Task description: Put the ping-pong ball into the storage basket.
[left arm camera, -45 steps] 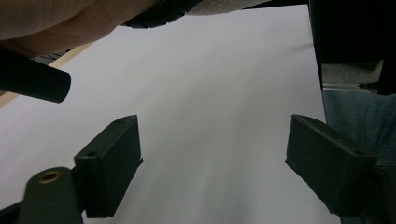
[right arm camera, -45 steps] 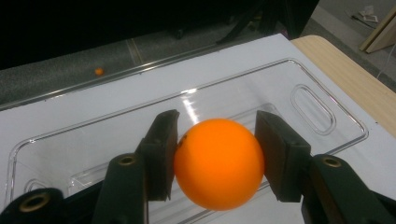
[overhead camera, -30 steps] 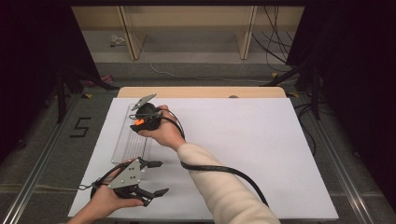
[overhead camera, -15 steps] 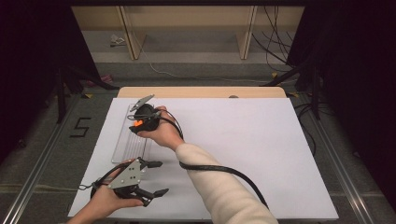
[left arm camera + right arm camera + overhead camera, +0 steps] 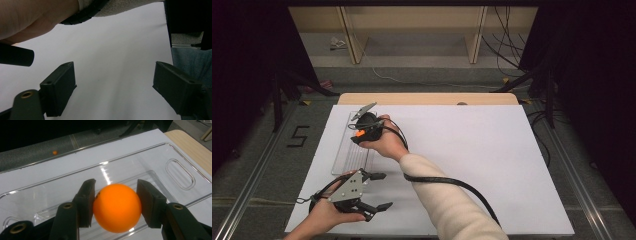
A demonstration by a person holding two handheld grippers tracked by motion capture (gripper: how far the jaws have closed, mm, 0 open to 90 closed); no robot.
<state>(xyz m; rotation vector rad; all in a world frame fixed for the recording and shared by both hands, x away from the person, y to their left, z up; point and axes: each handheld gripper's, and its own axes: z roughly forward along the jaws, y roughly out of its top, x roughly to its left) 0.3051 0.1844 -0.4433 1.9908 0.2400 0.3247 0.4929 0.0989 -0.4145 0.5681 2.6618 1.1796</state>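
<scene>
Over the tray: my right hand-held gripper [image 5: 113, 206] held steady, clamped on the orange ball [image 5: 117, 207] above the clear tray [image 5: 155, 170].
Left hand-held gripper [image 5: 113, 92]: jaws apart, empty.
Change: none; placement pending, I'd say.

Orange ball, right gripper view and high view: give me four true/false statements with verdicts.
1. The right gripper is clamped on the orange ball. True.
2. The ball is held over a blue bowl. False: it is over a clear plastic tray.
3. The left gripper also holds a ball. False: its jaws stand open with nothing between them, over the white table cover.
4. In the high view the right arm reaches across toward the table's left side. True.
</scene>
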